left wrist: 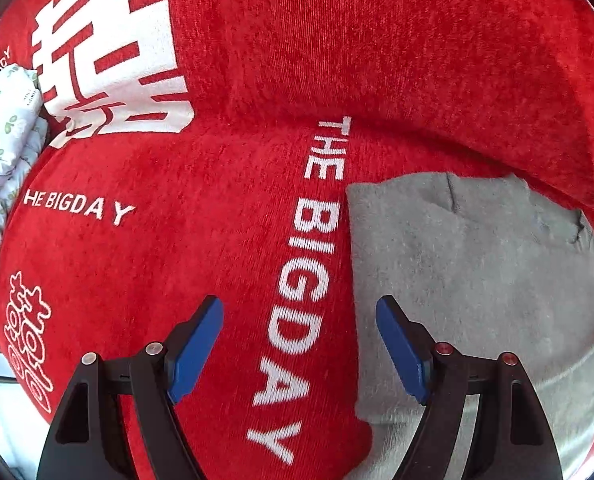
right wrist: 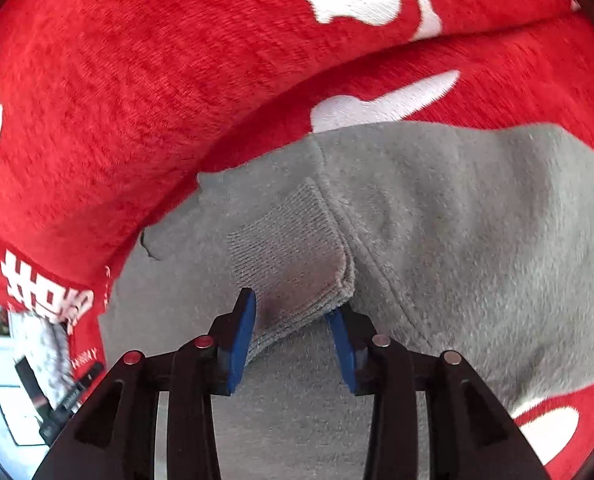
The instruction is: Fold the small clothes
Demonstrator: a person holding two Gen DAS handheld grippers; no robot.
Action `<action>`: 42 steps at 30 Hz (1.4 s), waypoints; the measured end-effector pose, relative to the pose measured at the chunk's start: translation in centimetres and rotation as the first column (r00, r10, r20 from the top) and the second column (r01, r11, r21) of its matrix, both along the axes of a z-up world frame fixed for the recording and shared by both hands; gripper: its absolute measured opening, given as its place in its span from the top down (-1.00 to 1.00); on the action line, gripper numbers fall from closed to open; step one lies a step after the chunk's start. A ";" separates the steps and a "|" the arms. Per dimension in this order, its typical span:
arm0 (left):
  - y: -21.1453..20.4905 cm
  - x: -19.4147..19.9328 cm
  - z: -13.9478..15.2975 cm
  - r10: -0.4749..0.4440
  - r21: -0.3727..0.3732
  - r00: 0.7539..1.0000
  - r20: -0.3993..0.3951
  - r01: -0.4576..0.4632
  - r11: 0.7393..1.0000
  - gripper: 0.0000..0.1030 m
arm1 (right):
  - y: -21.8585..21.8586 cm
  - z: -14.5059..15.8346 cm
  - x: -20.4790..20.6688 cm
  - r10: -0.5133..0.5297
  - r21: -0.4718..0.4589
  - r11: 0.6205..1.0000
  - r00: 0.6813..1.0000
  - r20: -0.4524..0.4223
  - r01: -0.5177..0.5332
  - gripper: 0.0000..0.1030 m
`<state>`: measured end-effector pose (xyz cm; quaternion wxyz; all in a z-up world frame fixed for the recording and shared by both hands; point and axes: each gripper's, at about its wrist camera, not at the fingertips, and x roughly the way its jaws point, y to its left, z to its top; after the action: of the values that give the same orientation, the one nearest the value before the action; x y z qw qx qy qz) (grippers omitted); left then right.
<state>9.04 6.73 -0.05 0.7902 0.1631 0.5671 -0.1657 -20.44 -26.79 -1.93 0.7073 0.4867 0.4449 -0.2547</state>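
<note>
A small grey fleece garment lies on a red blanket with white "THE BIG DAY" lettering. My left gripper is open and empty, low over the garment's left edge, one finger over the blanket and one over the grey cloth. In the right wrist view the same garment fills the middle, with a folded-in sleeve ending in a ribbed cuff. My right gripper is partly open, with the cuff's end lying between its blue pads; the pads do not visibly pinch it.
The red blanket rises in a thick fold behind the garment. A white floral-print pillow or package sits at the far left. Dark objects and white floor show at the lower left beyond the blanket's edge.
</note>
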 end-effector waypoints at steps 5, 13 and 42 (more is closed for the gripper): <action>2.4 -3.1 1.0 -0.028 0.010 0.999 -0.024 0.028 1.000 -0.55 | -0.4 1.1 1.0 0.012 -0.017 1.000 1.000 0.008 -0.012 0.86; 0.5 -6.0 -1.4 -0.138 0.030 0.989 -0.055 0.140 0.990 -0.55 | -0.8 -0.6 2.3 0.026 0.005 1.000 0.999 -0.026 -0.026 0.82; -2.6 -2.2 -1.0 -0.084 0.050 0.996 0.016 0.083 0.995 -0.57 | 1.8 2.8 2.4 0.131 -0.153 0.977 0.983 -0.125 -0.150 0.73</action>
<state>6.81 4.15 -1.05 0.7833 0.2074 0.5567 -0.1830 -18.02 -24.99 0.83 0.7343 0.3794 0.4957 -0.2666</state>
